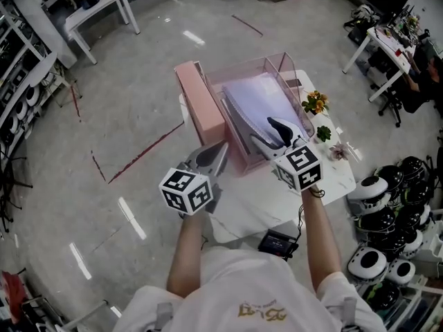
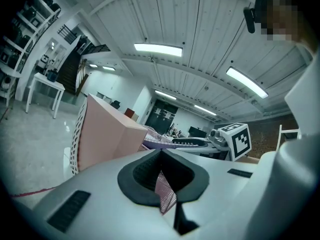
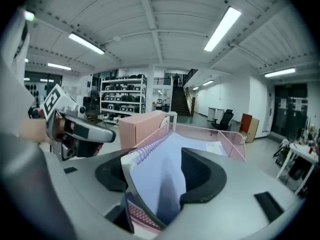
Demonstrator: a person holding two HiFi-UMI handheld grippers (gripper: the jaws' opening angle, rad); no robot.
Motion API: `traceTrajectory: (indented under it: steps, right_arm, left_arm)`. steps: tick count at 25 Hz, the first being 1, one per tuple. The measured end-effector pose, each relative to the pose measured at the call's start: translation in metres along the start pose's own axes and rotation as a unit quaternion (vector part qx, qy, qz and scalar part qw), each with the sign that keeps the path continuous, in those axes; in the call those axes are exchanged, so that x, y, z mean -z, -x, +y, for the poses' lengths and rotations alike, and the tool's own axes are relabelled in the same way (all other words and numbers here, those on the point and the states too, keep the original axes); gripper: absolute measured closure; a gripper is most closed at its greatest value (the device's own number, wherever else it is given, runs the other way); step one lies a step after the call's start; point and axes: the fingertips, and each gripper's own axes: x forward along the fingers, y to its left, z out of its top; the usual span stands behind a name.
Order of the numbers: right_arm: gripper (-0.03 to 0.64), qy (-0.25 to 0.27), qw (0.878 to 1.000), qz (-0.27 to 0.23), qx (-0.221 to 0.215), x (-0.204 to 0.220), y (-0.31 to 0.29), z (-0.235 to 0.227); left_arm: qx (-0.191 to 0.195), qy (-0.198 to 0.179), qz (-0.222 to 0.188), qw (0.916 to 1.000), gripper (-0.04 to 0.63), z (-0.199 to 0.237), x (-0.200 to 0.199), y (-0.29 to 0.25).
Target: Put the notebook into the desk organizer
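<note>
Where the notebook (image 1: 259, 99) lies tilted inside the pink mesh desk organizer (image 1: 239, 66), just ahead of both claws, the right gripper (image 1: 263, 130) pinches its near edge. Beside it, the left gripper (image 1: 220, 151) clamps the organizer's mesh wall. A pink box (image 1: 201, 102) stands just beyond that claw.

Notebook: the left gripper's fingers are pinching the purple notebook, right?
No, the right gripper has its fingers pinching the purple notebook, as the right gripper view shows. The left gripper pinches the pink organizer's mesh.
</note>
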Motion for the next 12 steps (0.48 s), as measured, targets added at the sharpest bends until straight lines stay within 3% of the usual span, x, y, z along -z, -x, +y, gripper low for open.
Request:
traceTrajectory:
  steps: [5,8,12]
  right_arm:
    - [0.27,-0.044,0.998,-0.003,-0.048,0.003,0.002,0.014]
    - [0.195,-0.062,0.995,-0.009,-0.082,0.001,0.003,0.022]
    - [0.179,-0.138,0.983,-0.08,-0.09,-0.019,0.018,0.02]
  left_arm:
    - [0.007,0.003,0.001,1.0,0.58,-0.008,0.003,0.005]
    - [0.024,0.011,0.008,0.9996,0.505,-0.016,0.007,0.007]
    - [0.03,0.006,0.014,0.9994,0.44,-0.025,0.009,0.011]
